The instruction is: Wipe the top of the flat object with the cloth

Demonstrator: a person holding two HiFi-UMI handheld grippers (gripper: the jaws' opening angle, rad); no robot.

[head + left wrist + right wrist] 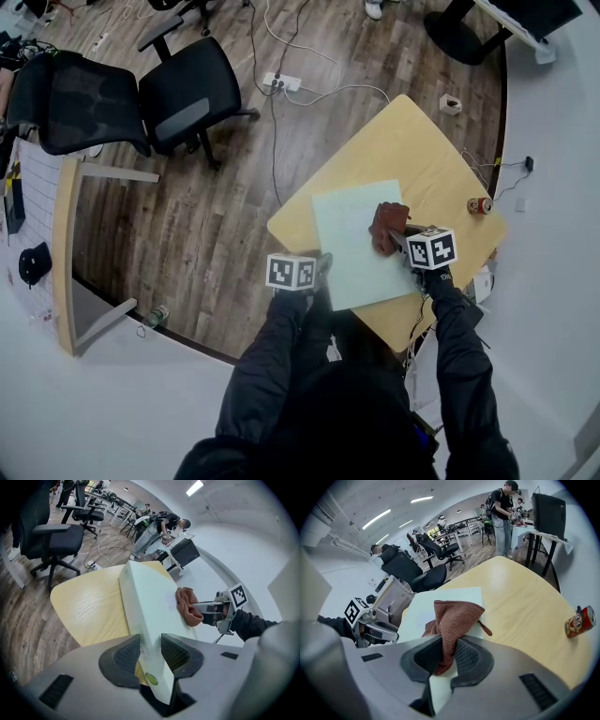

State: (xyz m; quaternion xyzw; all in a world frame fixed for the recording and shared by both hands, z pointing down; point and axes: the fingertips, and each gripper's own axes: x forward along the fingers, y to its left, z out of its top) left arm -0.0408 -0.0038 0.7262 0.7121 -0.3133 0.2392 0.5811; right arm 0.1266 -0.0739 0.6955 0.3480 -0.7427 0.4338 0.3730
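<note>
1. Table of pale wood stands on a dark plank floor, with two black office chairs well apart from it.
2. The flat object, a pale green slab, lies on the table, and its near corner reaches past the table's edge toward the person.
3. Both arms, in dark sleeves, reach forward and down from the body. The left one is bent close in and the right one is stretched a little farther out.
4. The left gripper sits at the slab's near edge, its jaws closed tight on that edge with a pad on each face.
5. The right gripper hangs over the right part of the slab, its jaws clamped together on the cloth.
6. The cloth, rust-brown and bunched, spills out of those jaws and rests on the top of the flat object near its right edge.
7. A small red can sits on the bare table, well off to the right of the slab.
</note>
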